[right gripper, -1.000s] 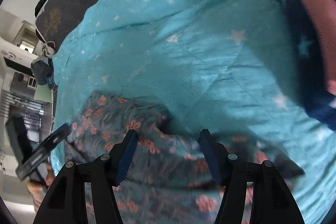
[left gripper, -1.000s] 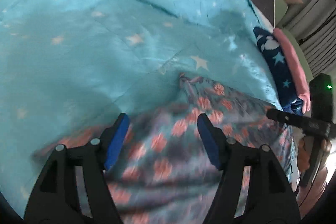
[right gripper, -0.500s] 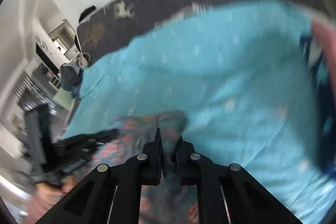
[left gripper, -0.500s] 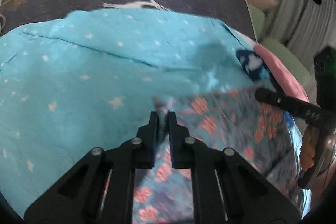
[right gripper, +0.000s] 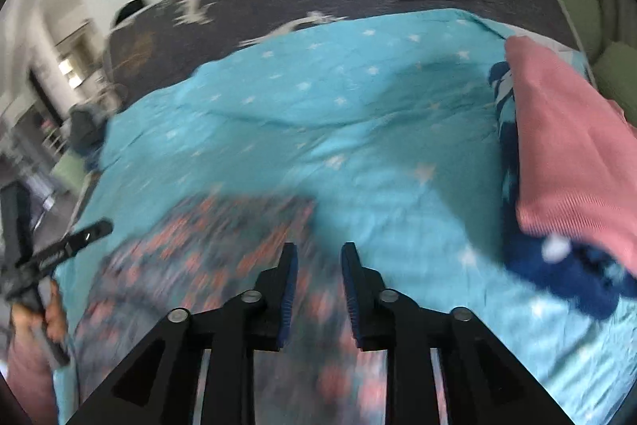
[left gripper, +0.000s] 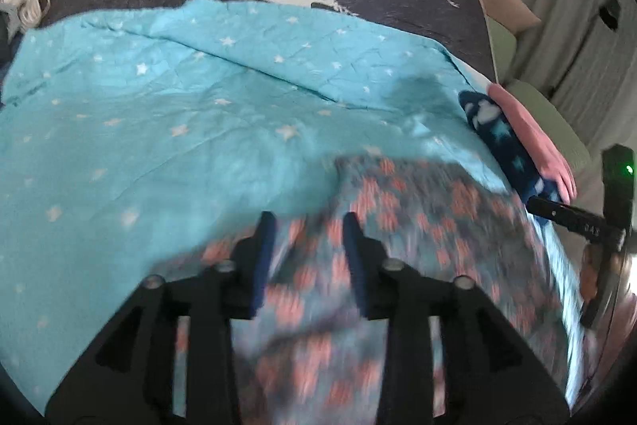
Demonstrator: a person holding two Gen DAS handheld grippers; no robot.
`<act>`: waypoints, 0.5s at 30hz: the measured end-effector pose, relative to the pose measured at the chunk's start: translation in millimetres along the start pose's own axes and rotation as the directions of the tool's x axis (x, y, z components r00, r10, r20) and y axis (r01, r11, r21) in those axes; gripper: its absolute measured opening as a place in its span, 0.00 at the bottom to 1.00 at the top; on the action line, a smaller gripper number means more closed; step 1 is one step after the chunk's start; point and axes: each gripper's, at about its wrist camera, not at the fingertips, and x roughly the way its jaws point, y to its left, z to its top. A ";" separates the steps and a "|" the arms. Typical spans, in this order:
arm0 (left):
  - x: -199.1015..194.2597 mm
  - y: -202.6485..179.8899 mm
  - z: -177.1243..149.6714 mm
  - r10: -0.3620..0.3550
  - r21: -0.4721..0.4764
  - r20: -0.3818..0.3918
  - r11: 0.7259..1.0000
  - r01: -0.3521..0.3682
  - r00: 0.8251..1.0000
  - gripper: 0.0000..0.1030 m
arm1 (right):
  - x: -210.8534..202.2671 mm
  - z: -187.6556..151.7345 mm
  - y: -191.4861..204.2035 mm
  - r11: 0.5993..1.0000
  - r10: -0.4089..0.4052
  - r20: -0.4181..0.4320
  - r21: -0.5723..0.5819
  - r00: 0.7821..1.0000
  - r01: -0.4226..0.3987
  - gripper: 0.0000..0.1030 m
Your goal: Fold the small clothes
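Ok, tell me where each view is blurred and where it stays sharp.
Left wrist view: the floral garment is motion-smeared, while the turquoise star blanket farther off is fairly crisp. Right wrist view: nearly everything smears, the garment most; the pink folded cloth keeps some texture. Both show fisheye bending at the edges.

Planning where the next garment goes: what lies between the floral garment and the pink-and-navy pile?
Only bare star-print blue blanket between the floral garment and the pile. It shows best in the right wrist view.
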 end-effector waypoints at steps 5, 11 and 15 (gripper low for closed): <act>-61.7 25.9 -59.8 0.058 -0.055 0.009 0.997 -0.058 0.998 0.51 | -31.7 -54.6 -21.8 0.995 -0.068 -0.099 0.066 0.993 0.074 0.26; -127.6 52.3 -163.9 0.105 -0.112 -0.080 0.987 -0.114 0.991 0.54 | -121.1 -152.8 -67.3 0.979 -0.063 -0.119 0.187 0.991 0.085 0.27; -159.1 53.4 -224.1 0.029 -0.185 -0.097 0.982 -0.047 0.995 0.55 | -162.9 -210.9 -72.7 0.971 -0.013 -0.153 0.233 0.988 0.049 0.28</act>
